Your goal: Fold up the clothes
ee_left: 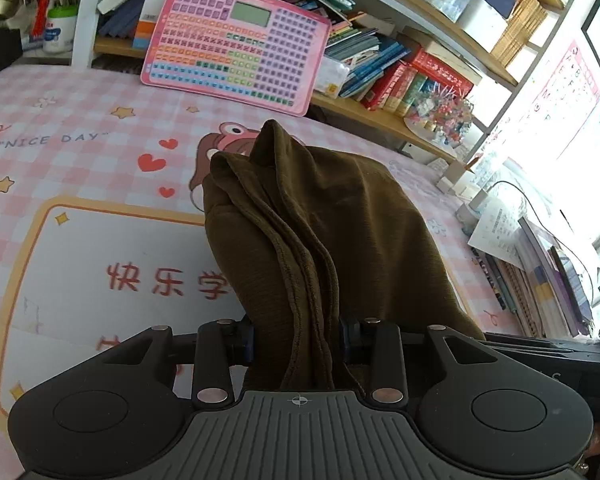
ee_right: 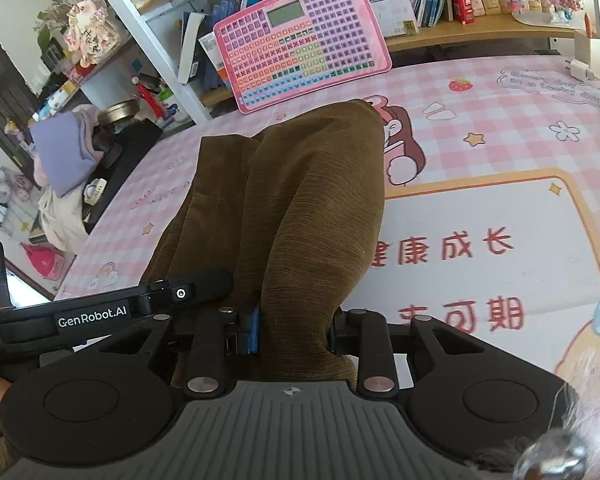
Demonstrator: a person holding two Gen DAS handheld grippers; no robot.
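Matt ribbed brown cloth garment (ee_left: 340,216)

A pink keyboard toy (ee_left: 236,44) leans against the bookshelf (ee_left: 380,104).

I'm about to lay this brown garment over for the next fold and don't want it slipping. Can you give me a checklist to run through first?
1. Left gripper has cloth between its fingers: ok, bunched layers of the brown garment pass through them.
2. Right gripper has cloth between its fingers: ok, a thick roll of the garment sits there.
3. Layers lined up at the left grip: not ok, edges look bunched and uneven.
4. Far end of the garment free of the pink keyboard toy: ok, apart.
5. Mat beside the garment free for laying down: ok.
6. Garment lifted fully off the mat: cannot tell.
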